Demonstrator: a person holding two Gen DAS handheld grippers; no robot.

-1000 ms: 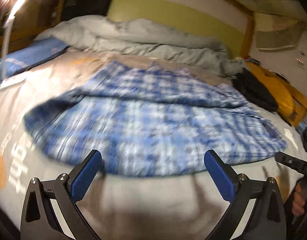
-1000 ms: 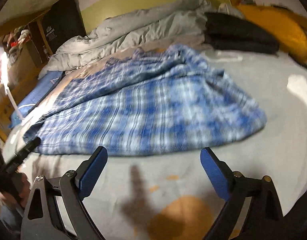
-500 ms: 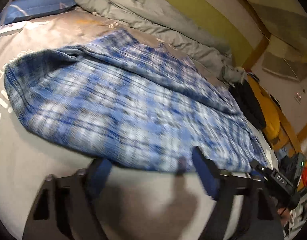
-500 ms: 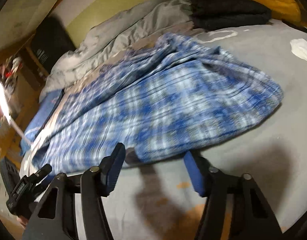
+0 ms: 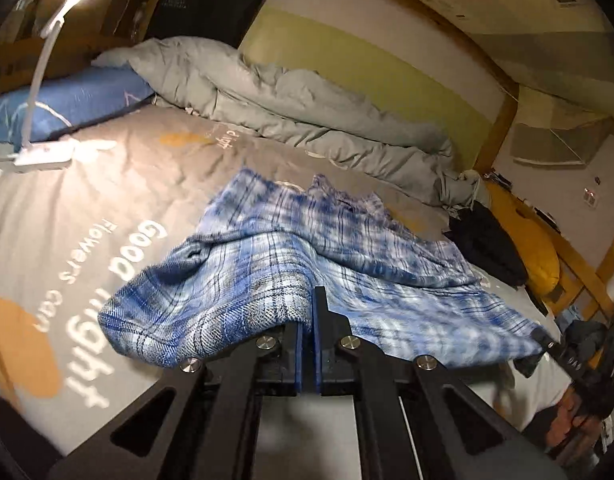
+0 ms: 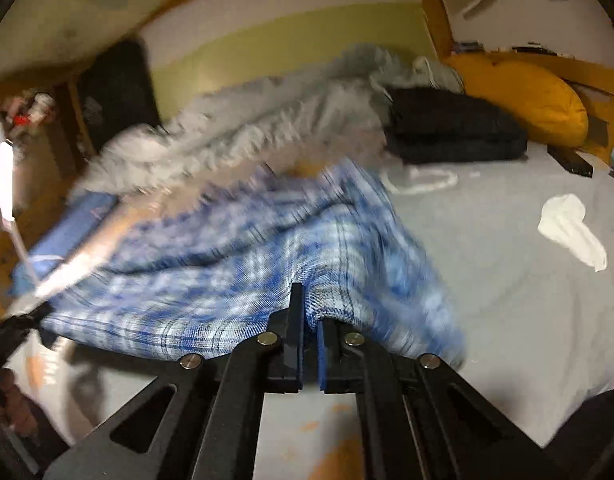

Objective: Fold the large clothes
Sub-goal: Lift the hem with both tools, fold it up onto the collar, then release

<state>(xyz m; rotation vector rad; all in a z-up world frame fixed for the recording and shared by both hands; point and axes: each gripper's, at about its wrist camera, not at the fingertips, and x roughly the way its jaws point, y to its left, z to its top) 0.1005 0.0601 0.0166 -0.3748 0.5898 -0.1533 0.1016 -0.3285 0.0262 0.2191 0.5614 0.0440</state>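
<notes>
Both your left gripper [image 5: 309, 308] and right gripper [image 6: 310, 312] are clenched on the shirt [image 5: 267, 272] hem near the bed's [image 5: 107, 184] front edge; it's soft, light, droopy—keep hold at the corners.

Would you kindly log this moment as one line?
left gripper: shut on plaid garment | right gripper: shut on plaid garment | hem raised off bed

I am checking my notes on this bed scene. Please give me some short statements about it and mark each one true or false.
1. The left tool is shut on the blue plaid garment. True.
2. The right tool stands open above the garment. False: it is shut on the cloth's near edge.
3. A grey duvet lies bunched along the wall. True.
4. The folded black clothes lie on top of the plaid garment. False: they lie beyond it, beside the yellow pillow.
</notes>
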